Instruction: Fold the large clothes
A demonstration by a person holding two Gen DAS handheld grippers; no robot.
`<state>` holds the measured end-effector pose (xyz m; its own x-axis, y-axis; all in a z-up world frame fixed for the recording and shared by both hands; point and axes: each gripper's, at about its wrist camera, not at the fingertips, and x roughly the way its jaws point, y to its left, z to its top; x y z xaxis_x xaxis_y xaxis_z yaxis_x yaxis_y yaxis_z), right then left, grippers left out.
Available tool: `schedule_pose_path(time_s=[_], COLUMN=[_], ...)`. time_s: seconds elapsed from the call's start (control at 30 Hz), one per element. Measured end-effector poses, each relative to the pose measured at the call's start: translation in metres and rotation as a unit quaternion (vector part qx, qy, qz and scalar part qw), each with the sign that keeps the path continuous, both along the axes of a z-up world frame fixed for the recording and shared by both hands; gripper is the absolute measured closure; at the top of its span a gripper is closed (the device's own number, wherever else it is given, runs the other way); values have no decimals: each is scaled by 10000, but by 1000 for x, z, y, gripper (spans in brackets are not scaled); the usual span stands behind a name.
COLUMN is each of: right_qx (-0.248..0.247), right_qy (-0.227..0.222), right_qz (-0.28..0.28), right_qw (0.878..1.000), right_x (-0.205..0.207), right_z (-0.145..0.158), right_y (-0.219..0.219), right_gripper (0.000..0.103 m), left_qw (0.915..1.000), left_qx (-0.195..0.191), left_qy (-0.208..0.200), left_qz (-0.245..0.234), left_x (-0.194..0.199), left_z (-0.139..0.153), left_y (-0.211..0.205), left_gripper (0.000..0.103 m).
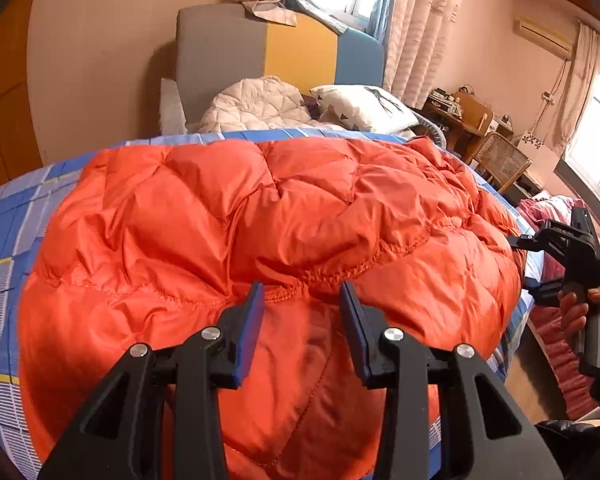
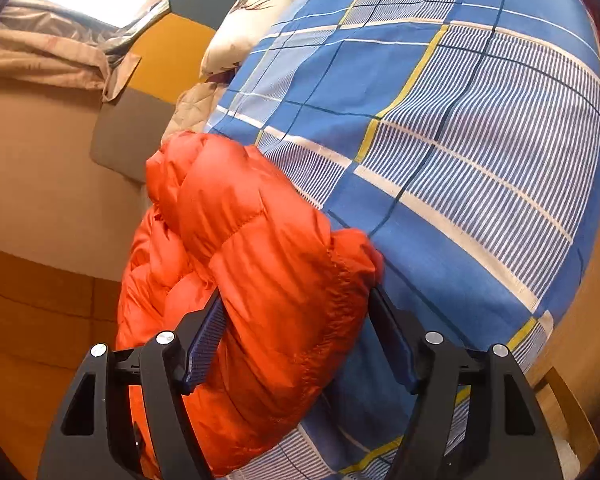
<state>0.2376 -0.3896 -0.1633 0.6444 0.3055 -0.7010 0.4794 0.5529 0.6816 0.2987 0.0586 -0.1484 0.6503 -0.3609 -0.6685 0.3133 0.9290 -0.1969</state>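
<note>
A puffy orange quilted jacket (image 1: 260,208) lies spread over a bed with a blue checked sheet (image 1: 4,232). My left gripper (image 1: 302,308) hovers open just over the jacket's near stitched hem, its blue pads apart with nothing pinched. My right gripper (image 1: 524,264) is held by a hand at the jacket's right edge. In the right wrist view the right gripper (image 2: 300,336) straddles a thick orange fold of the jacket (image 2: 268,248). One pad (image 2: 206,340) lies against the fabric; beside the other finger a strip of the sheet (image 2: 480,140) shows.
A grey, yellow and blue headboard (image 1: 260,52), a cream quilted garment (image 1: 256,104) and a white pillow (image 1: 364,106) are at the bed's far end. A wooden desk (image 1: 464,116) and wicker chair (image 1: 500,158) stand at the right, below curtained windows. Pink bedding (image 1: 556,340) lies beyond the bed's right side.
</note>
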Motion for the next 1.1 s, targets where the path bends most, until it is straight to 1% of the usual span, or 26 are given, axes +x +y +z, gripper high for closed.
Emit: schedule_pose_path(time_s=[0.13,0.2,0.23,0.3,0.37,0.4,0.47,0.57,0.73,0.87,0.93,1.1], right_qx=[340,425,452,128,-11,-164,-350,-599,-866,-998,-1089,-1376], right_qy=[73,51,-19,-87,-196,-248,-335,-524,-844,-1078,-1204,-1536], right_qz=[-171,-208,-167,-31,93,210,344,545,844,1050,1179,1597], right_qw=[9993,9989,9988,9999,9998,9993,9982,9953,9891,9836,9797,9654], right_x=[0,1,3,7,9,11,11,11,13,13,14,17], right_z=[-12,-14,-13,-4,4,8,15,25,46,60,68,91], right_y=[0,1,2,8,11,14,17,23,35,44,51,78], right_gripper=[32,33,40,47,64,66,75,82,86,87,87,87], left_qw=[10000,9998,9998,9997,9996,9996,9996,9993,9990,9985,9982,9972], left_qx=[-22,-134,-143,-136,-149,-109,-99,-135,-116,-217,-285,-476], left_qy=[90,157,164,193,238,243,258,325,408,463,482,531], left_qz=[1,18,20,15,24,16,28,98,153,193,212,244], left_x=[5,7,8,10,12,12,12,12,18,21,22,25], left_z=[-9,-13,-14,-16,-17,-18,-21,-23,-26,-28,-30,-34], left_y=[2,3,2,2,1,0,-1,-2,-6,-3,-1,5], left_gripper=[65,65,65,65,65,65,65,65,65,66,66,66])
